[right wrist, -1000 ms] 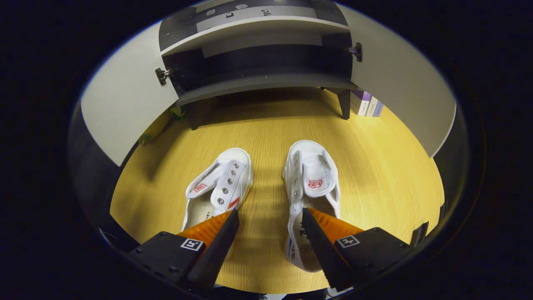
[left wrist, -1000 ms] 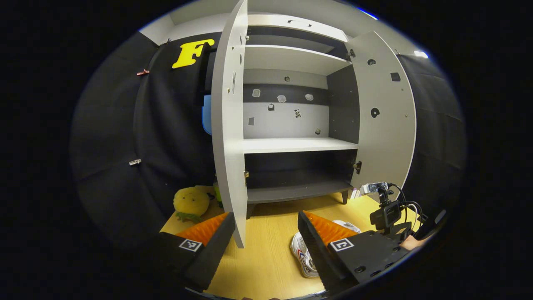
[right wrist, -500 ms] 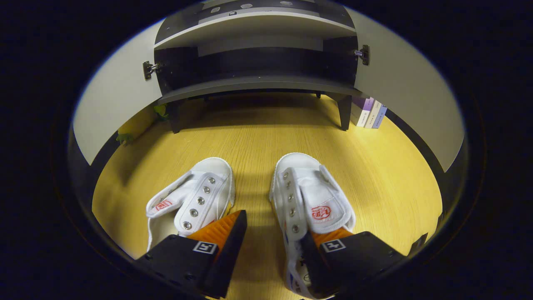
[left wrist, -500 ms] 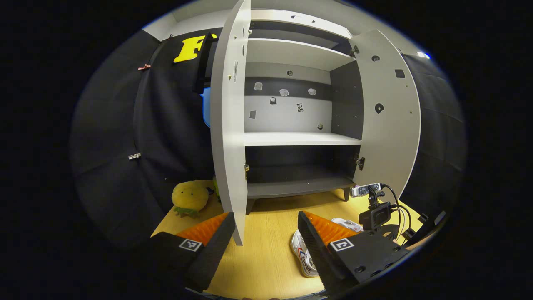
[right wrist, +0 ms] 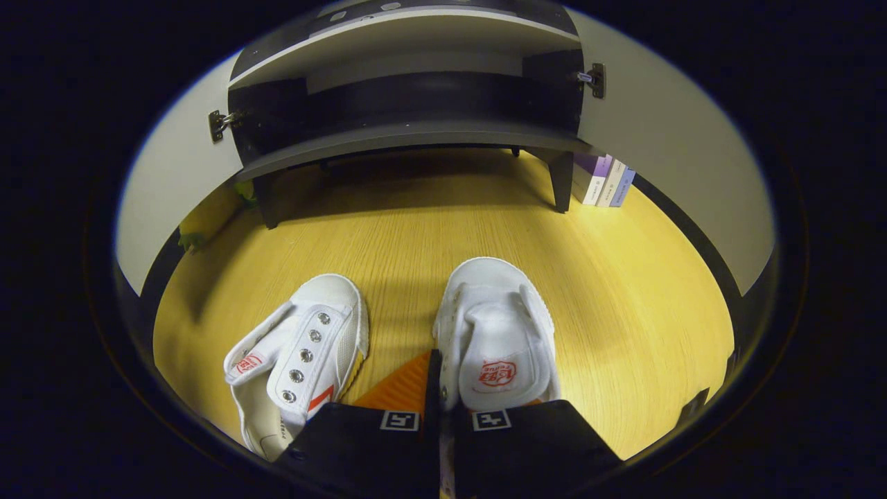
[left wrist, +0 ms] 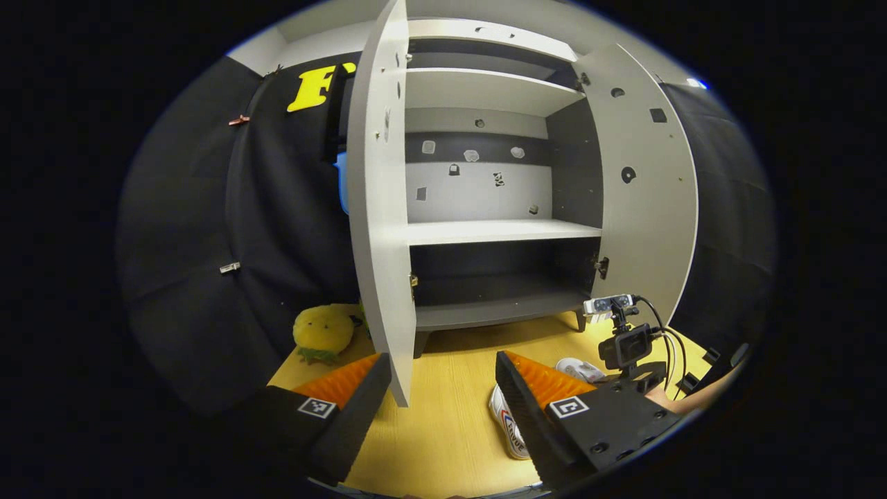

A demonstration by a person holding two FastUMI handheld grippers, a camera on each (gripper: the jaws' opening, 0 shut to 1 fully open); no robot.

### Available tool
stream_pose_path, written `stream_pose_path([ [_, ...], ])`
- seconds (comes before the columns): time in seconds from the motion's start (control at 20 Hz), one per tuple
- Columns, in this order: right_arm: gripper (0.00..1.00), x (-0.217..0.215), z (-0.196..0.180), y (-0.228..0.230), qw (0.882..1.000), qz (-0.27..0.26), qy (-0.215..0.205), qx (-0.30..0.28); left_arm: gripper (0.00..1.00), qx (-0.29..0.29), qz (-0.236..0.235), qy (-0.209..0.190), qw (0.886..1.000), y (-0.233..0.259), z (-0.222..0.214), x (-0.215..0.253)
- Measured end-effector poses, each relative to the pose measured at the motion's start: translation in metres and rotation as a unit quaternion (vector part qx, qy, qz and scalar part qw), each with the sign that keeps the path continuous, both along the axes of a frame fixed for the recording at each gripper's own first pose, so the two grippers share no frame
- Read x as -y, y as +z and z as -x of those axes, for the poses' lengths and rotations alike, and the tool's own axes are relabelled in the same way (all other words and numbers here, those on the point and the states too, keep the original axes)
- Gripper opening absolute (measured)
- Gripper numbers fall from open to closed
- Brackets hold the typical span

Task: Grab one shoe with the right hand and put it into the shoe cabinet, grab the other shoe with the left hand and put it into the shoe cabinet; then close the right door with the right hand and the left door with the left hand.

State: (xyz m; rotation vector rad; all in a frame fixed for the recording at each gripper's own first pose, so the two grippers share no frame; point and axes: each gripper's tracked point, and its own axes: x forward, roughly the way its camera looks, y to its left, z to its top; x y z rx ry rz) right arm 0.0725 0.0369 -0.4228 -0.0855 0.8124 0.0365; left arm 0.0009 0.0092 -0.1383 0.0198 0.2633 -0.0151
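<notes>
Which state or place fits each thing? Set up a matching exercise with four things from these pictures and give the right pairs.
Things:
1. right shoe
2. left shoe
3. books
4. left gripper

States or places:
A. open, holding nothing
B. upright beside a cabinet leg
C. side wall pinched by the right gripper
D. lying free on the floor

Pairs: 1-C, 2-D, 3-B, 4-A

Yellow wooden floor (right wrist: 624,277), black cloth wall (left wrist: 208,208), books (right wrist: 606,181) and a yellow plush toy (left wrist: 322,333).
</notes>
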Motion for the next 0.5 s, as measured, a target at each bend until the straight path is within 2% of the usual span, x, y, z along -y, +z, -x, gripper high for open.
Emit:
stream_pose_path([
  [0.15,0.06,-0.001,-0.002,0.000,1.000,-0.015,0.008,-0.008,0.95,-0.007,0.011,-0.005,1.000,-0.003,0.006,0.009],
  [0.3,0.06,0.003,-0.001,0.011,1.000,-0.028,0.002,-0.013,0.95,-0.012,0.018,-0.009,1.000,-0.006,0.013,0.015],
  [0.5,0.06,-0.003,0.007,0.046,0.999,-0.048,0.009,0.008,0.95,-0.011,0.024,-0.016,1.000,-0.004,0.018,0.021],
])
